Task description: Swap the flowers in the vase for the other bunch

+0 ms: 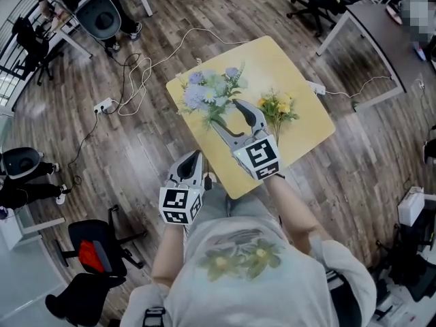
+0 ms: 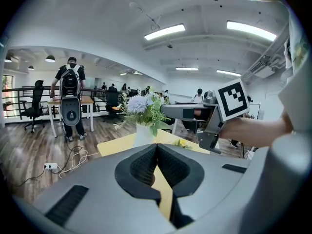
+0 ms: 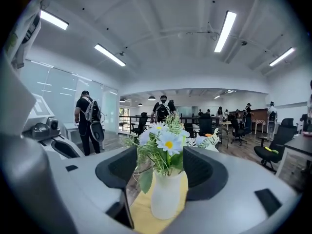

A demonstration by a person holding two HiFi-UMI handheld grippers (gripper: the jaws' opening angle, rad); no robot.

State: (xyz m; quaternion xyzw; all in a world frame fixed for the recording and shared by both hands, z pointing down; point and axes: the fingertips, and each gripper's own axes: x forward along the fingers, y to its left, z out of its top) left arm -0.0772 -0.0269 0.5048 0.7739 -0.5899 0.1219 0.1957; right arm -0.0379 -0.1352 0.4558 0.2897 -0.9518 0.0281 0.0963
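white vase [image 3: 165, 199] between spread right tongs [image 3: 162, 168], left tongs [image 2: 157, 151] closed, empty

My right claw [image 3: 165, 169] stands wide around the white vase [image 3: 165, 196], with a gap at each pad, so there is room on both sides of it. The flowers [image 3: 163, 143] spread broad above the vase's mouth and overhang both jaws, so straight up is crowded. Just to my right the yellow bunch [image 1: 279, 107] lies on the table [image 1: 272, 60] and fills that side. The table's far corner and near edge are bare. My left claw [image 1: 196, 159], closed, hangs by the near-left edge. From there the right claw's body crosses the way, just beside the vase.
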